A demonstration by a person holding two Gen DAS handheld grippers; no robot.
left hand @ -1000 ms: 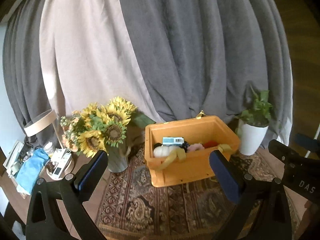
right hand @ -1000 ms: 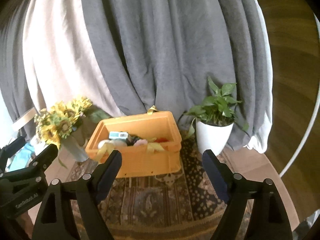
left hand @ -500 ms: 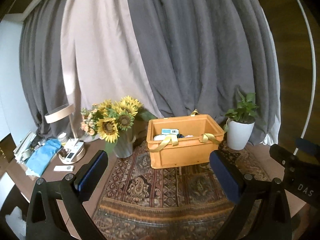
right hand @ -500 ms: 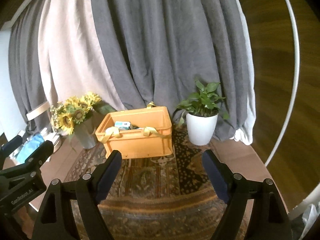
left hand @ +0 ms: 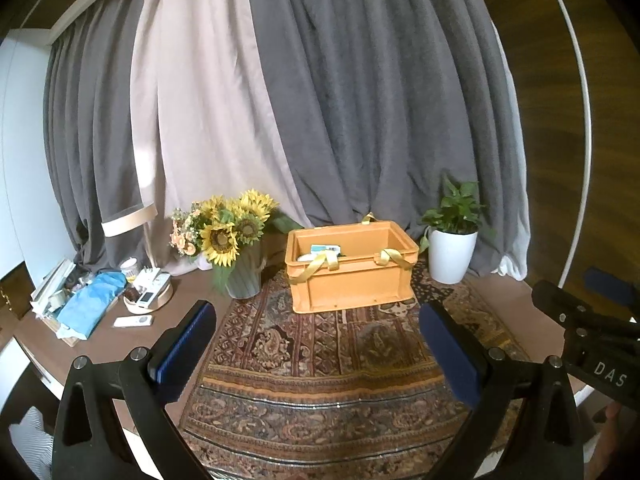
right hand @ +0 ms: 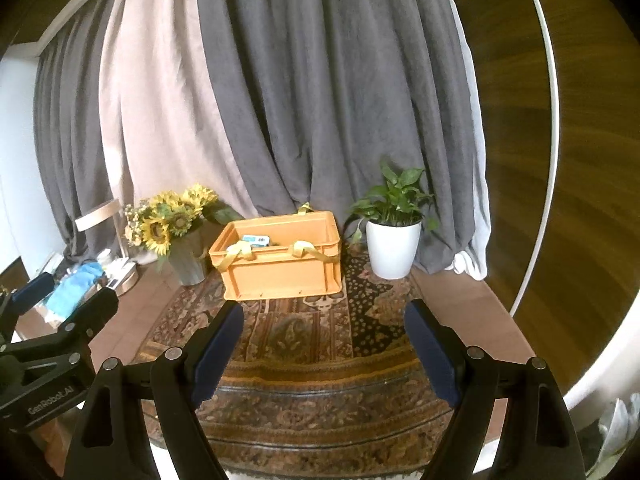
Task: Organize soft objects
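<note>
An orange crate (left hand: 352, 284) stands at the back of a patterned rug (left hand: 320, 364); it also shows in the right wrist view (right hand: 280, 274). Yellow straps (left hand: 316, 266) hang over its front rim, and a white-and-blue packet (left hand: 325, 248) and other items lie inside, mostly hidden by the wall. My left gripper (left hand: 316, 340) is open and empty, well back from the crate over the rug's front part. My right gripper (right hand: 324, 336) is open and empty, also well back from the crate. Each gripper's side shows in the other's view.
A vase of sunflowers (left hand: 232, 236) stands left of the crate. A white pot with a green plant (left hand: 452, 254) stands to its right. Remotes, a blue cloth (left hand: 90, 306) and small clutter lie at the far left. Grey and beige curtains hang behind.
Both grippers have pulled back and away from the crate, which now looks smaller and farther off. More of the rug and table shows. Both grippers stayed open and empty.
</note>
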